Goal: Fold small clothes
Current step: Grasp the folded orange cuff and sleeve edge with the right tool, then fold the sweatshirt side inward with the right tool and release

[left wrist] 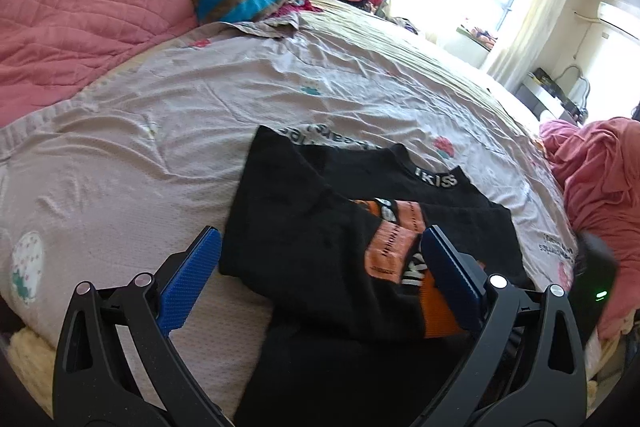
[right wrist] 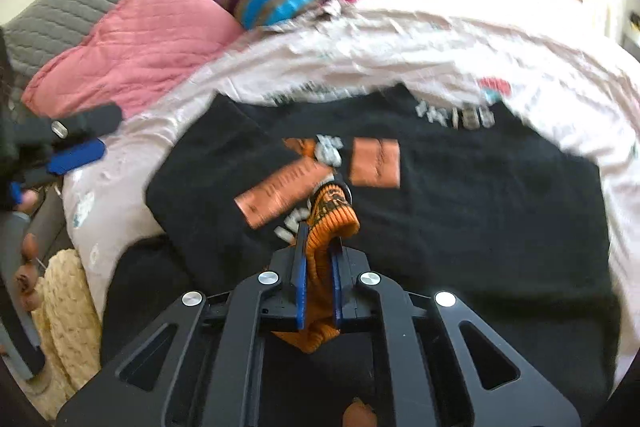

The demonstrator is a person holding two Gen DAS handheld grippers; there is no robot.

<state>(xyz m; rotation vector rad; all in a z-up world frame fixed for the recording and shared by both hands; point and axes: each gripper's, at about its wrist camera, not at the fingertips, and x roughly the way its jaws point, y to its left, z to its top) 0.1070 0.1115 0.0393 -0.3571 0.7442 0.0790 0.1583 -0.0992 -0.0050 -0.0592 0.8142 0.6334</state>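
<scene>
Right now my right gripper (right wrist: 319, 239) pinches the ribbed orange cuff (right wrist: 328, 223) of the black sweater (right wrist: 460, 187), which lies on the wrinkled bed sheet (left wrist: 160, 107). My left gripper (left wrist: 320, 247) hovers low over the sweater, spread wide, gripping nothing

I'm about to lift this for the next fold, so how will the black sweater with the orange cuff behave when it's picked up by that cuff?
Probably floppy: the black sweater lies in soft folds on the bedsheet, so it should drape rather than hold shape. The ribbed orange cuff bunches between the right gripper fingers, suggesting a stretchy knit that grips well. It looks thick, so likely fairly heavy.
</scene>
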